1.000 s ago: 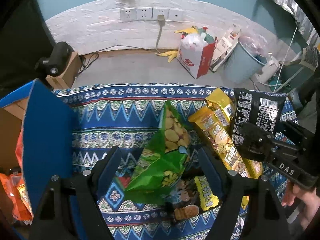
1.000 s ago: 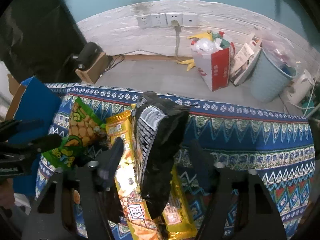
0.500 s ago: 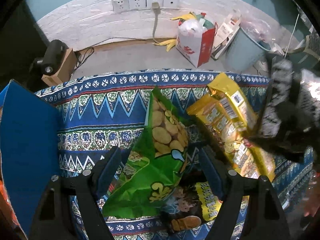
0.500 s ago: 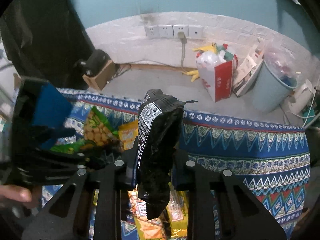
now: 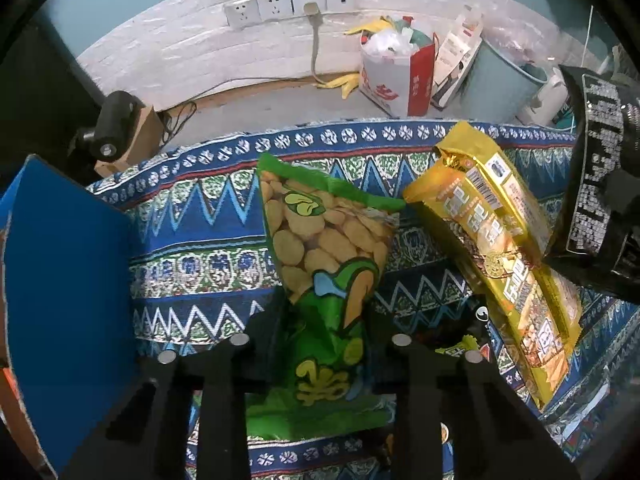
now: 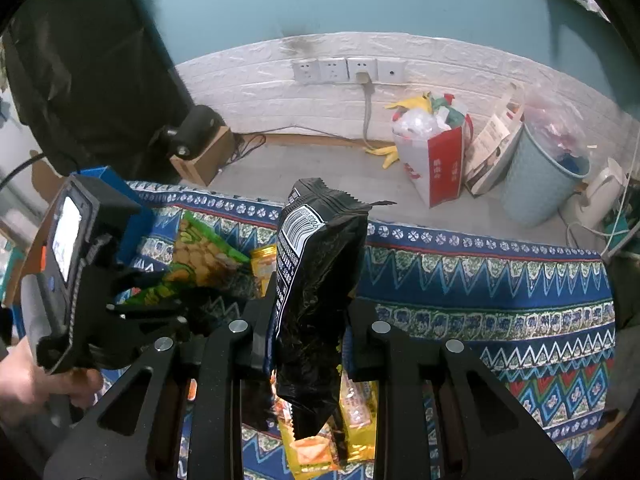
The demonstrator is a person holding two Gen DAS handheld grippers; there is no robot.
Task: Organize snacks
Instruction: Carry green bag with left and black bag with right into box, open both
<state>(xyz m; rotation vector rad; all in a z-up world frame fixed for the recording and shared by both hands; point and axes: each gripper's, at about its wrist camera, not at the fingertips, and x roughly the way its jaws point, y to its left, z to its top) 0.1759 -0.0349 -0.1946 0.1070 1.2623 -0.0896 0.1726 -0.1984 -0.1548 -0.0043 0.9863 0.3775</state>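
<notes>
A green bag of broad-bean snacks (image 5: 320, 248) lies on the patterned cloth (image 5: 200, 220). My left gripper (image 5: 326, 320) points down at it, and its jaws are closing with the pads pinching the bag's lower half. Two long yellow snack packs (image 5: 492, 232) lie to its right. My right gripper (image 6: 308, 320) is shut on a black snack bag (image 6: 320, 272) and holds it upright above the yellow packs (image 6: 356, 404). In the right wrist view the left gripper (image 6: 180, 304) and the hand (image 6: 24, 380) holding it are at the left, over the green bag (image 6: 200, 256).
A blue box flap (image 5: 68, 280) stands at the cloth's left edge. Another dark snack pack (image 5: 452, 344) lies partly under the green bag. Beyond the table are a red-and-white bag (image 5: 396, 80), a pale blue bin (image 5: 500, 80) and a camera on a wooden block (image 5: 116, 128).
The left gripper has sunk onto the green bag and its wide jaws have closed in on it. The right gripper has shut on the black bag and lifted it off the table.
</notes>
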